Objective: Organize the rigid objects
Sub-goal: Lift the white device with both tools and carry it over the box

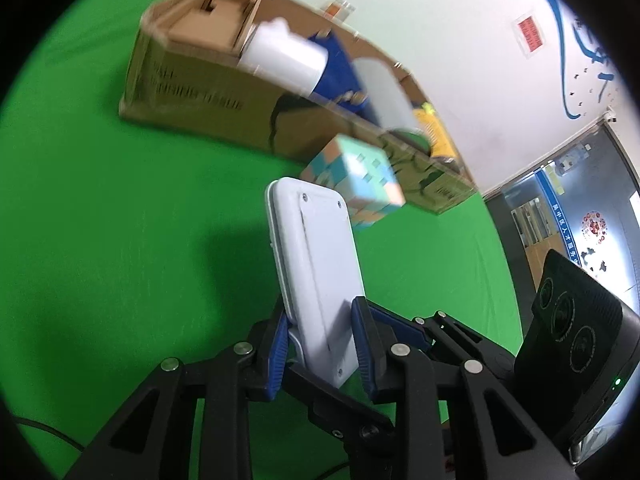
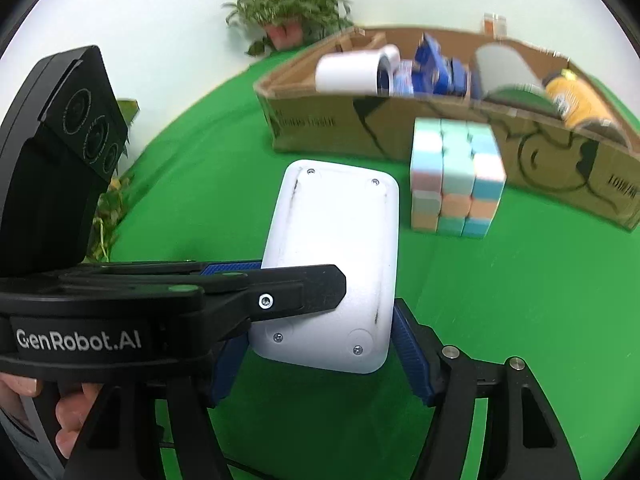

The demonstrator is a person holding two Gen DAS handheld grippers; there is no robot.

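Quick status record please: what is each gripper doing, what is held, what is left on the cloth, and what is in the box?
held item: white flat device, back side with screws showing, lifted off the green cloth
left gripper: shut on the device's thin edges
right gripper: pads either side of the device's wide end; contact unclear
still on cloth: pastel cube puzzle, in front of the box
cardboard box: holds a white cylinder, blue packs, a yellow container

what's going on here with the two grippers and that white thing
A person is holding a white plastic case up over the green table with both handheld grippers. The left gripper clamps its thin edges; the right gripper straddles its wide end. A pastel cube stands by the already part-filled cardboard box.
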